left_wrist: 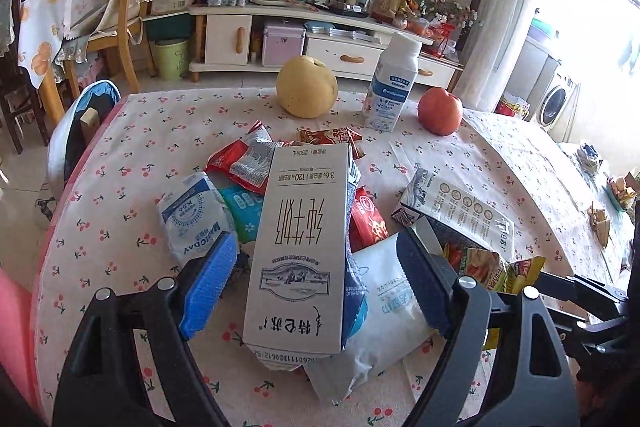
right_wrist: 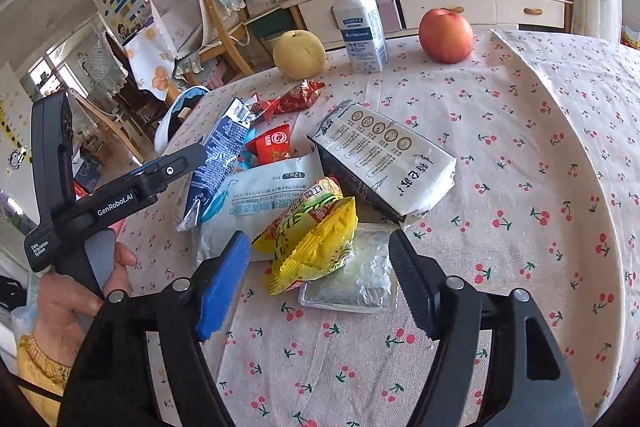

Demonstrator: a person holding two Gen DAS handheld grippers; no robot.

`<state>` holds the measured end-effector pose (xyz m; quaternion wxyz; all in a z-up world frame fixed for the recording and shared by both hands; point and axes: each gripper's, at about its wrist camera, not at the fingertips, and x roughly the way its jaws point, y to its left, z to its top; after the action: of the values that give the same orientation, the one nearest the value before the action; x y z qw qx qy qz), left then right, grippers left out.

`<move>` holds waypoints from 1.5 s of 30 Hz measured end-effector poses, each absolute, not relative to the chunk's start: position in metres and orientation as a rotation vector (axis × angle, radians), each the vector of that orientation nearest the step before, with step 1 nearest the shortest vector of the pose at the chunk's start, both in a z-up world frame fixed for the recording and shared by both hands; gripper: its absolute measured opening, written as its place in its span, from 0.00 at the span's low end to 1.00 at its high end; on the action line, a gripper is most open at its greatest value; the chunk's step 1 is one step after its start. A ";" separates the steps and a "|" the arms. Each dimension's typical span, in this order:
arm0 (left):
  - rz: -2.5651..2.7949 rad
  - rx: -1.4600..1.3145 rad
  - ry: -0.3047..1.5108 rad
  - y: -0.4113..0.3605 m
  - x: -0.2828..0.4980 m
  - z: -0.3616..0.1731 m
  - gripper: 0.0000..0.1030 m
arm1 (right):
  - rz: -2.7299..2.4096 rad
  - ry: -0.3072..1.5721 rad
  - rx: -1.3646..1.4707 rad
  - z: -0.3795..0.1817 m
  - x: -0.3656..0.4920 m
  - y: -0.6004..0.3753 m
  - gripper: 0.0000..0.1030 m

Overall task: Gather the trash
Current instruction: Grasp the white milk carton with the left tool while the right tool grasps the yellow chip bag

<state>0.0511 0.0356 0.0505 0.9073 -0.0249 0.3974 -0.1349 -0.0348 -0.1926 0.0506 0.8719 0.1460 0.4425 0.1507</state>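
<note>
A heap of trash lies on the cherry-print tablecloth (left_wrist: pixel 120 195). On top rests a white milk carton (left_wrist: pixel 296 247), lengthwise between the fingers of my left gripper (left_wrist: pixel 316 279). That gripper is open, with a gap on both sides of the carton. My right gripper (right_wrist: pixel 318 281) is open too. It straddles a yellow snack wrapper (right_wrist: pixel 312 239) and a clear plastic tray (right_wrist: pixel 352 279) without pressing on either. A second milk carton (right_wrist: pixel 384 163) lies flat behind the wrapper. A white wipes pouch (right_wrist: pixel 256 195) and red wrappers (right_wrist: pixel 276 147) fill the rest of the heap.
A pear (left_wrist: pixel 306 87), a tall white drink carton (left_wrist: pixel 392 83) and an apple (left_wrist: pixel 440 111) stand at the table's far side. A white-and-blue container (left_wrist: pixel 84 131) sits off the table's left edge. A green bin (left_wrist: pixel 176 59) stands on the floor. A hand (right_wrist: pixel 68 303) holds the left tool.
</note>
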 end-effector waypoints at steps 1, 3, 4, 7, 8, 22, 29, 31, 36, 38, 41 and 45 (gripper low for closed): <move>-0.279 -0.046 0.825 0.035 0.054 0.049 0.78 | 0.315 0.930 0.311 0.048 -0.034 -0.192 0.70; -0.278 -0.048 0.842 0.035 0.059 0.045 0.71 | 0.308 0.936 0.324 0.045 -0.031 -0.193 0.67; -0.275 -0.058 0.849 0.035 0.061 0.043 0.66 | 0.310 0.936 0.334 0.043 -0.030 -0.194 0.64; -0.264 -0.074 0.860 0.036 0.064 0.040 0.56 | 0.322 0.937 0.344 0.040 -0.027 -0.193 0.56; -0.264 -0.074 0.861 0.036 0.065 0.039 0.55 | 0.325 0.936 0.344 0.040 -0.026 -0.192 0.55; -0.266 -0.135 0.876 0.041 0.066 0.034 0.55 | 0.348 0.951 0.349 0.033 -0.020 -0.182 0.48; -0.257 -0.151 0.865 0.043 0.061 0.037 0.54 | 0.344 0.946 0.334 0.033 -0.021 -0.181 0.40; -0.255 -0.156 0.860 0.045 0.060 0.038 0.54 | 0.343 0.946 0.331 0.033 -0.021 -0.182 0.38; -0.249 -0.174 0.833 0.050 0.053 0.045 0.54 | 0.342 0.937 0.327 0.034 -0.022 -0.184 0.35; -0.248 -0.179 0.825 0.053 0.050 0.047 0.54 | 0.342 0.929 0.326 0.036 -0.023 -0.185 0.34; -0.243 -0.186 0.816 0.057 0.046 0.050 0.54 | 0.342 0.913 0.327 0.040 -0.026 -0.187 0.33; -0.243 -0.197 0.801 0.062 0.038 0.055 0.54 | 0.348 0.885 0.329 0.048 -0.029 -0.189 0.32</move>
<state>0.0378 0.0622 0.0549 0.9090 -0.0957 0.3883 -0.1178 -0.0293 -0.1891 0.0478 0.8760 0.1577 0.4242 0.1666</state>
